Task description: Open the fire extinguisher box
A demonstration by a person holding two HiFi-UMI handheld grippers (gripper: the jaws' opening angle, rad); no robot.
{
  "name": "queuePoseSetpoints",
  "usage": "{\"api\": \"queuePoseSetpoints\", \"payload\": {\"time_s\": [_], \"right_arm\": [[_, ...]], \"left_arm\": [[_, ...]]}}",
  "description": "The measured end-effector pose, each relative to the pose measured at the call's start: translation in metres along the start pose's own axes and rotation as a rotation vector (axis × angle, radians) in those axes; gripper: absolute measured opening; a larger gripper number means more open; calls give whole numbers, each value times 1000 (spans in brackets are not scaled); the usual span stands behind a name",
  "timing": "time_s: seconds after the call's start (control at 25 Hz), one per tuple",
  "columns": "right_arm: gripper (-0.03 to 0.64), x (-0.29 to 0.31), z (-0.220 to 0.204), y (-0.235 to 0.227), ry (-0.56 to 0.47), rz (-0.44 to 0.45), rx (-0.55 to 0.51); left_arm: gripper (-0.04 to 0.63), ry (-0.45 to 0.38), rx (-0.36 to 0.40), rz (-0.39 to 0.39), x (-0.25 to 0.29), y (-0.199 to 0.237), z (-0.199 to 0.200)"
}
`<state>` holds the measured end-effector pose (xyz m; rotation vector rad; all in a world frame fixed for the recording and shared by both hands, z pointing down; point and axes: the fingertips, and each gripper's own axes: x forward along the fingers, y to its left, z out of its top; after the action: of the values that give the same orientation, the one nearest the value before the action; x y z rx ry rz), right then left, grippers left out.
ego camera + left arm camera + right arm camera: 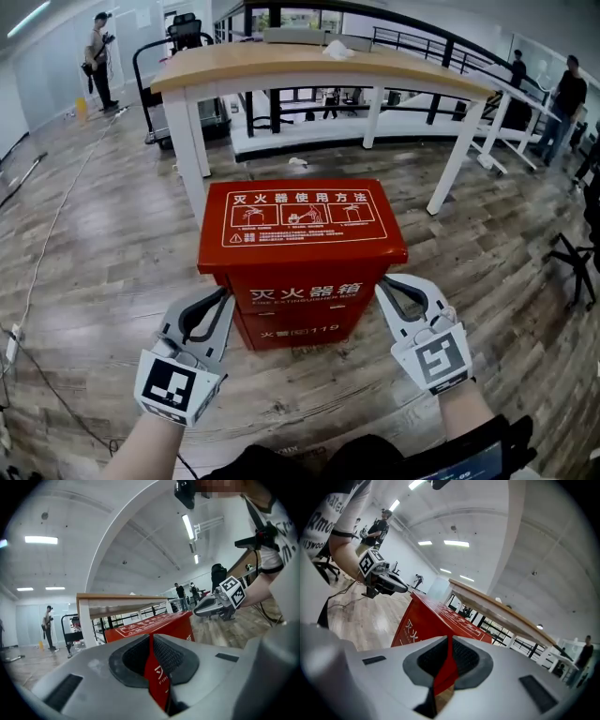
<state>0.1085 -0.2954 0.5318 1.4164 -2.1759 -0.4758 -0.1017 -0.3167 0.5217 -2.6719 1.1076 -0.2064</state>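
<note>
Flanking 1 red ext. box (pixel 302 230) — L tool (pixel 223 294), R tool (pixel 382 281), closed

Fire extinguisher box (pixel 302 246): bright red all over, white lettering + white-outlined pictogram panel on lid, white chars on front. Left hand-held gripper (pixel 226 292) & right hand-held gripper (pixel 381 281): lt grey bodies, black textured pads, cubes w/ black-and-white square markers. Floor (pixel 103 246): grey-brown wood-plank pattern. Table (pixel 262 64): pale wood top, white legs.
</note>
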Motion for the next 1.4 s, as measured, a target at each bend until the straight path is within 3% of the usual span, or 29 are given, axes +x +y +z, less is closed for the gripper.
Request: {"api": "queuePoseSetpoints", "payload": {"time_s": [0.12, 0.16, 0.24, 0.28, 0.44, 0.48, 0.56, 0.68, 0.76, 1.0, 1.08, 1.2, 1.4], "right_arm": [[24, 2, 8, -3, 4, -12, -133], [63, 4, 8, -2, 8, -10, -174], [138, 10, 5, 1, 27, -3, -246], [148, 14, 4, 2, 43, -2, -292], [149, 30, 0, 0, 121, -42, -538], [149, 34, -2, 0, 142, -52, -599], [154, 42, -9, -2, 188, -65, -695], [163, 49, -19, -5, 248, -72, -772], [166, 51, -20, -6, 253, -62, -775], [164, 50, -17, -8, 258, -57, -763], [132, 48, -14, -10, 269, -56, -753], [127, 42, -7, -12, 269, -65, -767], [126, 29, 11, -20, 255, -116, -767]], "left_arm": [[6, -23, 185, 12, 8, -9, 20], [13, -6, 251, 16, 11, -11, 23], [113, 35, 365, 17, 19, -18, 25], [131, 53, 424, 15, 25, -22, 23], [210, 155, 722, 13, 50, -27, 9], [270, 189, 778, 13, 56, -25, 3], [303, 263, 849, 14, 66, -20, -10], [307, 360, 909, 14, 76, -10, -31], [307, 387, 907, -13, 81, -7, -39], [301, 400, 870, -72, 84, -5, -41], [281, 417, 870, -89, 83, -4, -38], [228, 429, 898, -108, 78, -5, -29], [224, 427, 936, -130, 66, -9, -13]]}}
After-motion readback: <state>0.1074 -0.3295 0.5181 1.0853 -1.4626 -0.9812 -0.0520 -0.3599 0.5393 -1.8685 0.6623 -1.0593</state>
